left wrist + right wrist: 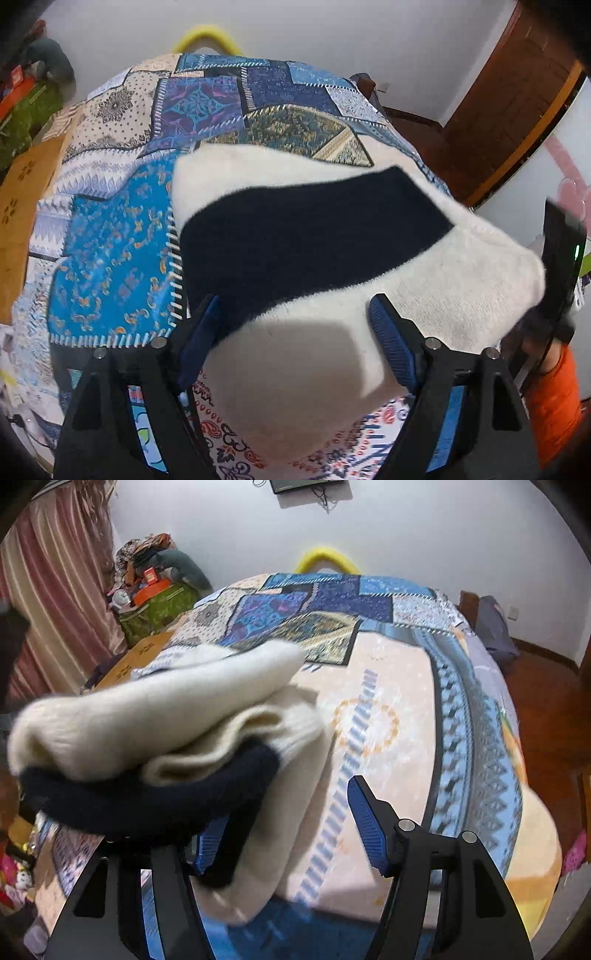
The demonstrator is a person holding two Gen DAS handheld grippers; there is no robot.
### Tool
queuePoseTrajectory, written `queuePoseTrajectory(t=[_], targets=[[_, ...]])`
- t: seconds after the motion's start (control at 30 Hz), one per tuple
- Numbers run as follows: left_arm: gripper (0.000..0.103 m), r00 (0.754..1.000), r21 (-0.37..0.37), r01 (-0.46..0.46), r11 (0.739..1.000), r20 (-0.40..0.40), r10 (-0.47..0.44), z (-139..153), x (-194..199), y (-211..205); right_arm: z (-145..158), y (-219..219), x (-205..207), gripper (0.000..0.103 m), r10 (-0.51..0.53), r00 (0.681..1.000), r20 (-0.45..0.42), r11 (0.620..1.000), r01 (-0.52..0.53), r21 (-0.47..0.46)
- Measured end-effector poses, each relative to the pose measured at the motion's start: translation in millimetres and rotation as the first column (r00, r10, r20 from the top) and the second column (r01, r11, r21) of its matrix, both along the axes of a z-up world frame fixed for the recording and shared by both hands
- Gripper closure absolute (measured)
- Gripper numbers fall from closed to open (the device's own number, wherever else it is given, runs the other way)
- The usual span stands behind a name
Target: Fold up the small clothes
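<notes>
A small cream knit garment with a wide dark navy band (pixel 317 236) lies folded on the patchwork bedspread (pixel 110 243). My left gripper (pixel 295 325) is open, its blue-padded jaws wide apart on either side of the garment's near cream edge. In the right wrist view the same garment (pixel 155 716) shows as a thick folded bundle, cream over navy, at the left. My right gripper (pixel 284 827) is open; its left finger is partly hidden under the bundle, its right finger (pixel 369 827) is over the bare bedspread (pixel 406 709).
The bed fills both views. A yellow curved object (pixel 325 557) sits at the bed's far edge by the white wall. Bags and clutter (pixel 155 590) stand at the far left beside pink curtains. A wooden door (pixel 517 110) is at the right.
</notes>
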State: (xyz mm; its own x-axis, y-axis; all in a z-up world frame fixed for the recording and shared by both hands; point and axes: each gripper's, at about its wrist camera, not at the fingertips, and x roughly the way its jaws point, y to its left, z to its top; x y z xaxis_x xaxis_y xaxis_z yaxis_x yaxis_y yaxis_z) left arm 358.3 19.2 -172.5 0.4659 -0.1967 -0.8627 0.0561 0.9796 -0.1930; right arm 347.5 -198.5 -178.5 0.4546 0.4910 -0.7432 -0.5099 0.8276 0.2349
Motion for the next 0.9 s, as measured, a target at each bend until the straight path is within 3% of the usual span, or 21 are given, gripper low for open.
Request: queuePoseTrajectory(t=[0.23, 0.4, 0.5, 0.6, 0.7, 0.8, 0.9], targets=[[0.02, 0.993, 0.126, 0.084, 0.988, 0.07, -0.093, -1.5, -15.6, -27.2, 27.2, -15.3, 12.0, 0.042, -0.061, 0.995, 0.073, 0.998, 0.063, -0.028], [0.015, 0.985, 0.187, 0.116, 0.976, 0.104, -0.137, -3.9, -25.6, -42.4, 68.8, -24.4, -3.8, 0.042, -0.062, 0.99, 0.126, 0.997, 0.057, 0.042], [0.015, 0.985, 0.169, 0.105, 0.98, 0.115, -0.126, 1.4, -32.4, -37.4, 79.6, -12.0, -18.4, 0.042, -0.021, 0.991, 0.131, 0.997, 0.011, 0.07], [0.016, 0.984, 0.11, 0.095, 0.989, 0.138, -0.11, 13.5, -45.8, -23.0, 70.2, 10.3, -31.1, 0.042, 0.043, 0.994, 0.098, 0.998, -0.048, 0.051], [0.016, 0.984, 0.116, 0.07, 0.991, 0.154, -0.088, 19.8, -63.2, -7.6, 44.5, 29.8, -39.2, 0.043, 0.084, 0.996, 0.031, 0.996, -0.084, 0.001], [0.016, 0.987, 0.121, 0.066, 0.99, 0.137, -0.082, 15.6, -80.4, 7.3, 16.1, 36.9, -41.8, 0.042, 0.078, 0.996, -0.041, 0.996, -0.079, -0.026], [0.016, 0.99, 0.11, 0.085, 0.99, 0.107, -0.096, 4.7, -91.5, 13.1, 9.0, 33.8, -43.0, 0.042, 0.054, 0.997, -0.05, 0.998, -0.055, -0.015]])
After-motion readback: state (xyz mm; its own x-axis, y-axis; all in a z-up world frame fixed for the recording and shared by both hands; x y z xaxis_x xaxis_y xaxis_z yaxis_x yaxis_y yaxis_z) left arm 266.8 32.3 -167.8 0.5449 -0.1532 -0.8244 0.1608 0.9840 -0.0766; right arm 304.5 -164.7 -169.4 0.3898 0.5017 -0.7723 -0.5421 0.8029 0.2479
